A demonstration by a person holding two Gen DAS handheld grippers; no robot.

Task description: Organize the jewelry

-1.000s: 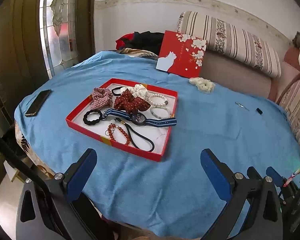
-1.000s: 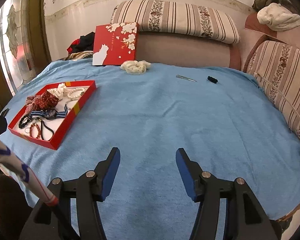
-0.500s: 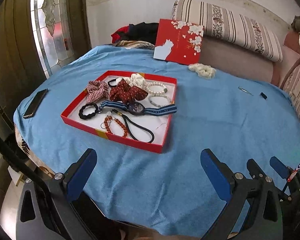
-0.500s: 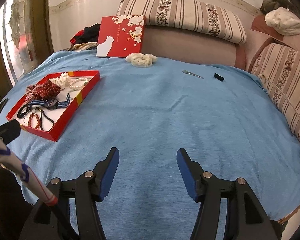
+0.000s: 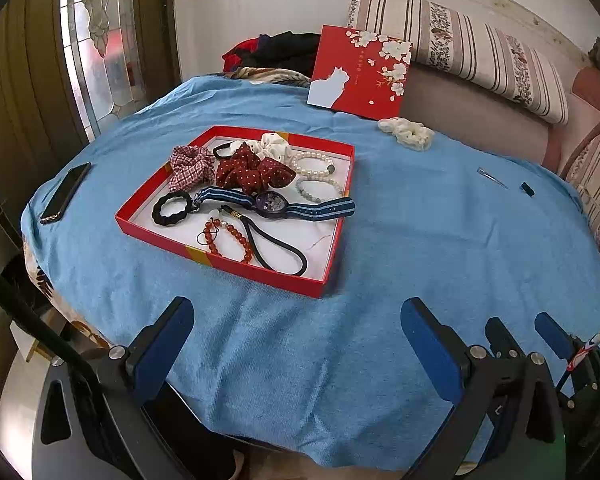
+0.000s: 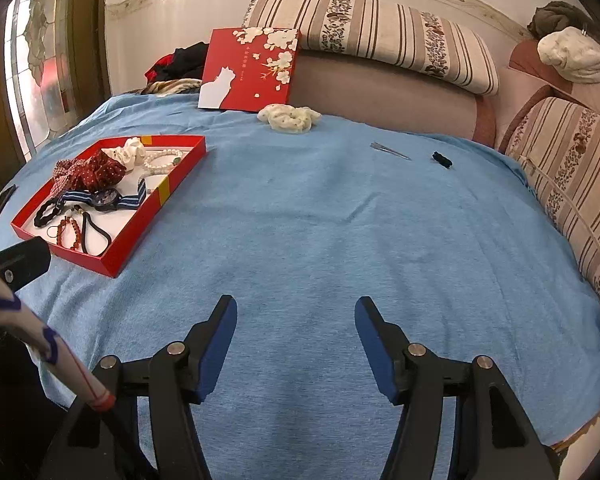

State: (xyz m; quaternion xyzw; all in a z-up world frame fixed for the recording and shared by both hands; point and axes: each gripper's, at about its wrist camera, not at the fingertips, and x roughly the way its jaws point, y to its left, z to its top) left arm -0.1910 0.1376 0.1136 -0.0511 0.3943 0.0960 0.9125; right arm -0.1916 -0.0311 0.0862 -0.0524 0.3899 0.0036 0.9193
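Observation:
A red tray [image 5: 240,266] [image 6: 140,232] on the blue tablecloth holds scrunchies, a striped-band watch [image 5: 272,202], pearl bracelets [image 5: 314,164], a red bead bracelet [image 5: 228,238] and black hair ties. A cream scrunchie [image 5: 408,134] [image 6: 288,118], a metal hair clip [image 5: 492,178] [image 6: 390,152] and a small black item [image 5: 527,189] [image 6: 442,159] lie loose on the cloth. My left gripper [image 5: 296,320] is open and empty, near the tray's front edge. My right gripper [image 6: 296,320] is open and empty over bare cloth.
The red lid with a white cat [image 5: 360,70] [image 6: 248,70] leans against the sofa back. A phone [image 5: 65,192] lies at the table's left edge. Striped sofa cushions [image 6: 572,184] border the far and right sides. A window is on the left.
Both grippers have moved forward toward the table; the tray and loose items appear closer. Both stay open and empty.

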